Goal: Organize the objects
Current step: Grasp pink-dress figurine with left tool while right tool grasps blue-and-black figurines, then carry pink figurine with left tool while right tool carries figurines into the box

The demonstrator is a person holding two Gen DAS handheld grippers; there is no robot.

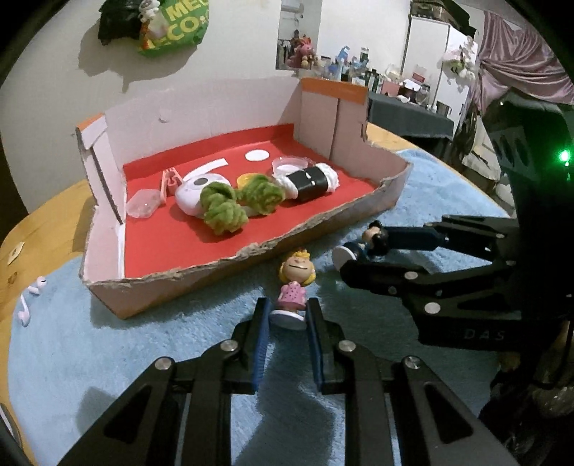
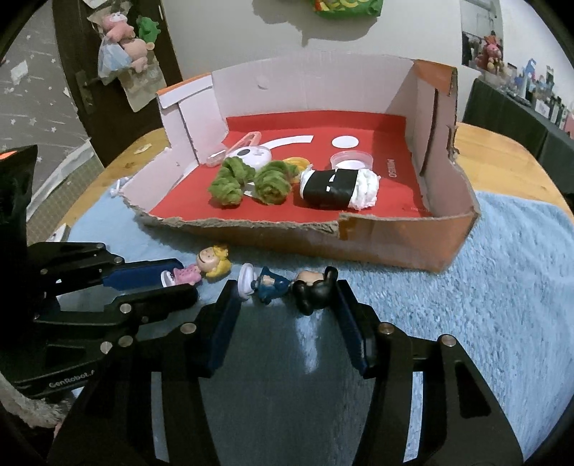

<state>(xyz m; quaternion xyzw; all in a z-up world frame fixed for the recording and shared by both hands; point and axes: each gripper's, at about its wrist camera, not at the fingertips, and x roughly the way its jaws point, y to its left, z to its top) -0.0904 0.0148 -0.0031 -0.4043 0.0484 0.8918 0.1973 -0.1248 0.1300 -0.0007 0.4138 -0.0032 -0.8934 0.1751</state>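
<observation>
- Left gripper (image 1: 285, 315), seen in the left wrist view, is clenched on the blonde figurine (image 1: 295, 286), its blue pads pressing the round white base while the pink-dressed body stands upright at 12 o'clock from the fingers, on the blue fleece mat (image 1: 107, 344).
- At 2 o'clock from it, the right gripper (image 1: 353, 251) closes around the dark-haired figurine (image 1: 373, 242).
- Both toys look like light, rigid, smooth plastic; a hold low on the base or torso seems safest, since the big heads could make them tip or slip.
- Behind, at 11 o'clock, the torn cardboard box (image 1: 323, 229) holds green yarn balls, a sushi-like roll and small lids.
- A green bag (image 1: 175, 25) on the wall reads "ME" and "CO"; the right gripper's body reads "DAS".
- Right wrist view: the right gripper (image 2: 288, 294) grasps the dark-haired figurine (image 2: 287, 285) lengthwise, base to head, lying flat.
- At 9 o'clock the left gripper (image 2: 172, 283) holds the blonde figurine (image 2: 204, 270); its casing reads "GenRobot".
</observation>
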